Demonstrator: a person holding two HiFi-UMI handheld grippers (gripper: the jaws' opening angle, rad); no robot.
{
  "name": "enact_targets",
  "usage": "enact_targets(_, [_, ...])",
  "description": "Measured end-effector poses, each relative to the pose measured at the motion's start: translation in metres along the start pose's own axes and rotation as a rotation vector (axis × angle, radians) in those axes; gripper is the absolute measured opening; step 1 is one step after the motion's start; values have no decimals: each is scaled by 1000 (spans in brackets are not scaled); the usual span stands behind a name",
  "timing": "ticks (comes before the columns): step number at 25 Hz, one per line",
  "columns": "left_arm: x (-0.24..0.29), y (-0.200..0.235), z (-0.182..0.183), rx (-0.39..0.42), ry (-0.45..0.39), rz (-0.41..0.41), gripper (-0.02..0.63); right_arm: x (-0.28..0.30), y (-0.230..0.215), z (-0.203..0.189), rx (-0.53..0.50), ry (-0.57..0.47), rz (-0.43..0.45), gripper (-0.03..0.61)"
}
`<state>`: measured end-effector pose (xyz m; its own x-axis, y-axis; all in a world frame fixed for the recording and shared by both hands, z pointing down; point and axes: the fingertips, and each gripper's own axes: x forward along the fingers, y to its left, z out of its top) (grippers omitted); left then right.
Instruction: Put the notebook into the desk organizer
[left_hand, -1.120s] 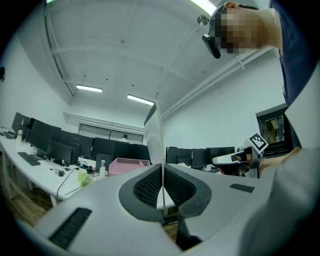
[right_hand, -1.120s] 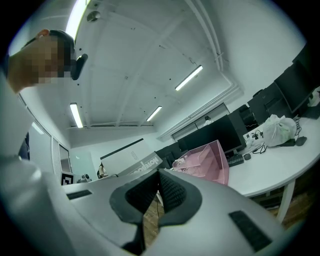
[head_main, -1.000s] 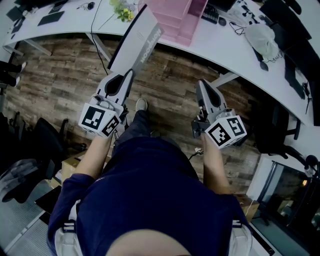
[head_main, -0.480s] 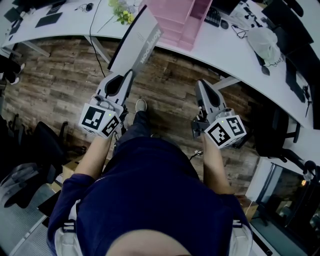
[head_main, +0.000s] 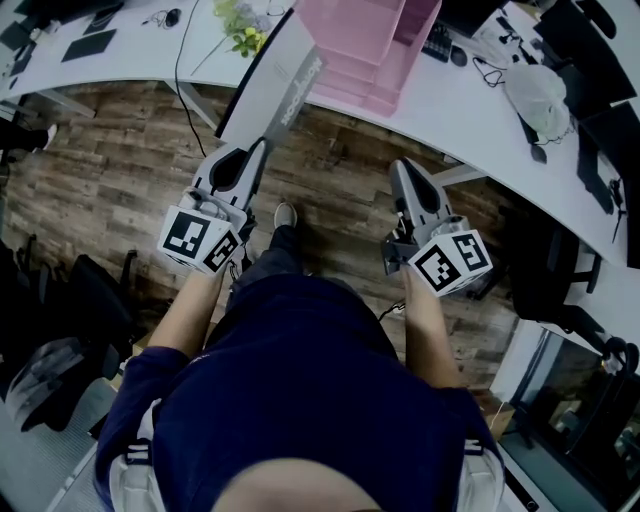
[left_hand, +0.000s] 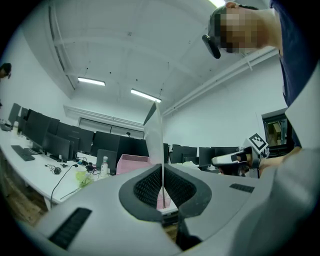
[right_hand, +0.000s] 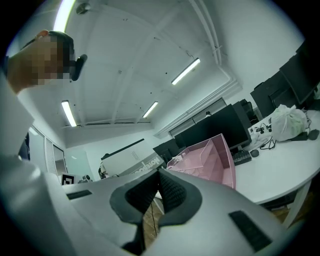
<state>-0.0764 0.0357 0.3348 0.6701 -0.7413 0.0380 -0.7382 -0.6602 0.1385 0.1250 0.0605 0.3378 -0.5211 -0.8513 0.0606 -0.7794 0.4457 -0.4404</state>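
Wooden floor (head_main: 120, 170) spreads beneath a standing person. Nearest, the left tongs (head_main: 262, 146) are clamped on the bottom edge of a white notebook (head_main: 277, 85), held in the air on the near left side of the pink organizer (head_main: 365, 40). The right tongs (head_main: 404, 168) are closed on nothing. Beyond, the organizer rests on a curved white surface (head_main: 470, 110).
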Motion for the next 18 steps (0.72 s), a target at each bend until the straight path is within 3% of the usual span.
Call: enact_targets(18, [65, 99, 5, -32, 19, -25, 35, 116, -23, 10, 11, 31, -21, 5])
